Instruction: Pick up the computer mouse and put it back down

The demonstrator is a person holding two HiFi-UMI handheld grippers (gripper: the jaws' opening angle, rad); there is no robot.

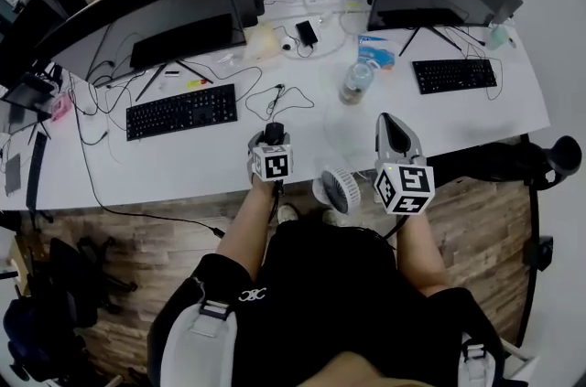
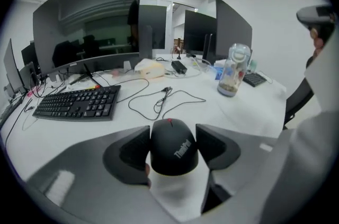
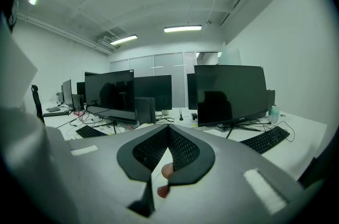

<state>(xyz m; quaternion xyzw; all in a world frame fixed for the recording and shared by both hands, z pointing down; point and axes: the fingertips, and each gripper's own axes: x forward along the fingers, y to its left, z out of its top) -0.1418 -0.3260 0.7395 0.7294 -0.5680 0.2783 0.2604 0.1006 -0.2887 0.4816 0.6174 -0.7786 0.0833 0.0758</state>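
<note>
Left gripper view shows "ThinkPad" on the clamped mouse (image 2: 174, 146).

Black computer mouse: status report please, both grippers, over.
Left gripper shut on black computer mouse, at front edge of white desk. Right gripper shut, empty, above desk edge. Loose black cable ahead, clear of mouse.

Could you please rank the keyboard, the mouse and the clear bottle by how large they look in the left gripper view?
Largest to smallest:
keyboard
mouse (nearest the camera, so inflated)
clear bottle
</note>
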